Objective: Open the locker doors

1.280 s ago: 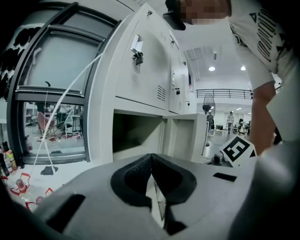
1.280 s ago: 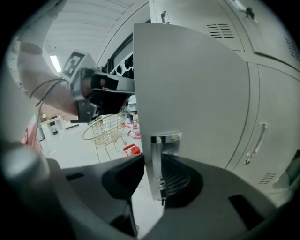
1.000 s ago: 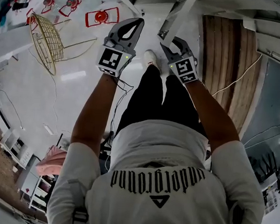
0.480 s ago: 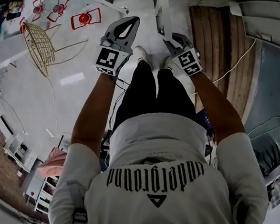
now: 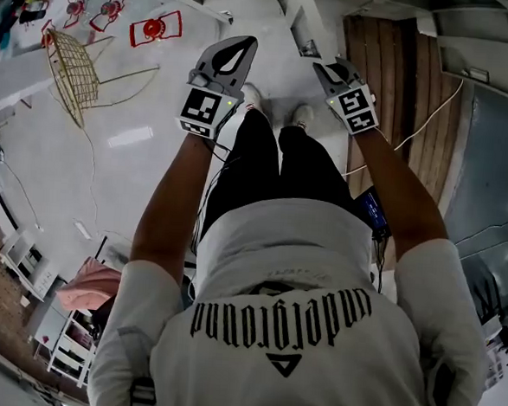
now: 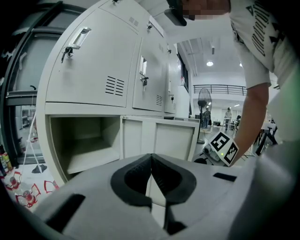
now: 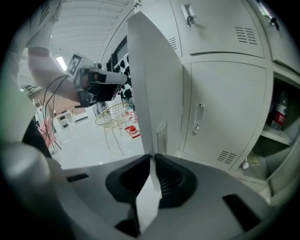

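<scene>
A person stands at a bank of white lockers [image 6: 101, 65], a two-jaw gripper in each hand. The right gripper [image 7: 153, 157] has the free edge of an open locker door [image 7: 154, 79] between its jaws, which have just been closing and now pinch the thin panel near its lower part. The door stands swung out from the cabinet, edge-on to the right gripper view. Just right of it, a lower door [image 7: 225, 112] with a handle and vent slots is shut, as is the one above it. Farther right, an open compartment holds a red-labelled bottle [image 7: 280, 112].

The left gripper [image 6: 151, 156] is held out in the air near the lockers with its jaw tips together and nothing between them. Ahead of it, a lower compartment [image 6: 84, 140] stands open and bare, under two shut upper doors that have keys in their locks.

From the head view, both arms reach forward over a pale floor [image 5: 135, 163], with a gold wire basket [image 5: 73, 64] on its far left and wooden planks [image 5: 393, 69] to the right.
</scene>
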`<action>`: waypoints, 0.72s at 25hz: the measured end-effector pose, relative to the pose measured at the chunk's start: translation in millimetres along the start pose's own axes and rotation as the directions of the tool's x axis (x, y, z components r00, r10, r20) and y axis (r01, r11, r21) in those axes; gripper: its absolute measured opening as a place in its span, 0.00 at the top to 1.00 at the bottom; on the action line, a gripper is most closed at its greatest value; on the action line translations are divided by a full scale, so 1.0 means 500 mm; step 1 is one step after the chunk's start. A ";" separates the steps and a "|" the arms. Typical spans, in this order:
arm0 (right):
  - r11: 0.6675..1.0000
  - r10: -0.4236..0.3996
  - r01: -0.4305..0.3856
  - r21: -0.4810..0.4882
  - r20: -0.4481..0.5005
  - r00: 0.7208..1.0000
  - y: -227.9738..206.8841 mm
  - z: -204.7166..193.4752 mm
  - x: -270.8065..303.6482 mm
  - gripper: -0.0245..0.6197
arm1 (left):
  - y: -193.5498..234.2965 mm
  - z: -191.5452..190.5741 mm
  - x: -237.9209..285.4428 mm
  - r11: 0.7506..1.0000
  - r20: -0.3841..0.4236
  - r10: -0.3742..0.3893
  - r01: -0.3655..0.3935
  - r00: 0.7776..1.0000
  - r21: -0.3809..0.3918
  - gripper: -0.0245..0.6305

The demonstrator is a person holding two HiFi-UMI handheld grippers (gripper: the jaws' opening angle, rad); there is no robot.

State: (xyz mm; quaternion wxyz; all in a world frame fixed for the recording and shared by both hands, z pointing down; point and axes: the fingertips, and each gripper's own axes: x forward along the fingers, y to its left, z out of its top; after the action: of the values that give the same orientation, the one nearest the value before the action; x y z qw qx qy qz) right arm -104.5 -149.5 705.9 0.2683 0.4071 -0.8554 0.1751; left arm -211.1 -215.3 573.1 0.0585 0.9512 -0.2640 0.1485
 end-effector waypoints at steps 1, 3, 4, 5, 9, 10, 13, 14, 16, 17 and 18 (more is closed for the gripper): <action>1.000 -0.001 0.001 0.007 0.001 1.000 -0.006 -0.002 -0.003 0.90 | -0.004 -0.001 0.001 1.000 -0.004 0.003 -0.003 1.000 0.000 0.95; 1.000 0.010 -0.010 0.014 0.005 1.000 -0.011 -0.005 -0.005 0.90 | -0.012 -0.002 0.002 1.000 -0.010 0.009 -0.009 1.000 0.000 0.95; 1.000 0.017 -0.017 0.011 0.006 1.000 -0.013 -0.005 -0.005 0.89 | -0.016 -0.001 0.003 1.000 -0.010 0.012 -0.012 1.000 0.000 0.95; 1.000 0.023 -0.023 0.003 0.007 1.000 -0.015 -0.005 -0.004 0.89 | -0.020 0.001 0.004 1.000 -0.009 0.014 -0.014 1.000 0.001 0.95; 0.999 0.033 -0.032 -0.023 0.008 0.999 -0.016 0.000 -0.015 0.85 | -0.035 0.015 -0.009 1.000 -0.005 0.020 -0.020 1.000 0.015 0.95; 0.999 0.032 -0.032 -0.024 0.009 0.999 -0.018 0.000 -0.023 0.82 | -0.039 0.018 -0.017 1.000 -0.003 0.024 -0.024 1.000 0.015 0.95; 0.999 0.032 -0.032 -0.018 0.015 0.999 -0.019 0.007 -0.059 0.75 | -0.055 0.037 -0.047 0.999 0.007 0.030 -0.030 1.000 0.011 0.95; 0.999 0.031 -0.030 -0.020 0.022 0.999 -0.022 0.014 -0.073 0.73 | -0.059 0.048 -0.057 0.999 0.014 0.032 -0.032 0.999 0.012 0.95; 0.999 0.024 -0.023 -0.029 0.040 0.999 -0.027 0.035 -0.106 0.73 | -0.064 0.066 -0.078 0.999 0.030 0.048 -0.048 0.998 0.006 0.95; 0.999 0.021 -0.019 -0.034 0.054 0.998 -0.028 0.051 -0.127 0.73 | -0.067 0.072 -0.092 0.998 0.033 0.062 -0.062 0.998 -0.001 0.95; 0.999 0.020 -0.017 -0.039 0.071 0.997 -0.026 0.070 -0.151 0.73 | -0.071 0.079 -0.107 0.997 0.034 0.077 -0.077 0.996 -0.008 0.95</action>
State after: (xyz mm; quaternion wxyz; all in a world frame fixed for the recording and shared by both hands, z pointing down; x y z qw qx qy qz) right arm -65.8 -130.1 633.6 0.2437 0.3999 -0.8713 0.1466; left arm -226.4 -166.5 517.6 0.0514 0.9426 -0.3017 0.1334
